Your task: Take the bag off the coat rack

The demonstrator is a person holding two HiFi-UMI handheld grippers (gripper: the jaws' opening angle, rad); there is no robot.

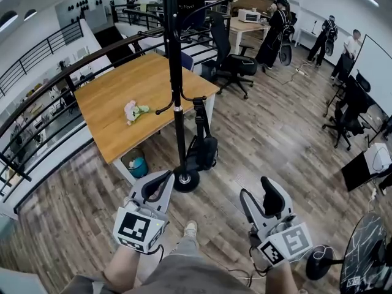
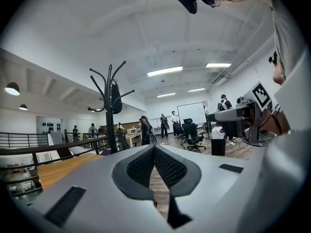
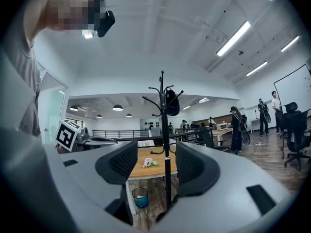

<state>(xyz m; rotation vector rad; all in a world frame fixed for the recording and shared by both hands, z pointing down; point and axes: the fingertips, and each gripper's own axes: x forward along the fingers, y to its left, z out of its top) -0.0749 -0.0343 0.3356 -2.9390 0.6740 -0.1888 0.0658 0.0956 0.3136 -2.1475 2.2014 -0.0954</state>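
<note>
Grey plastic left tool [image 1: 157,187], nearest: jaws pressed together, empty. Grey plastic right tool [image 1: 260,196]: jaws spread wide, nothing between them or touching them. Soft black bag [image 1: 204,150]: ahead, between the two tools, left tool apparently nearer. It hangs lengthwise by its strap from a low hook of the black metal coat rack [image 1: 175,72], close beside the base.
</note>
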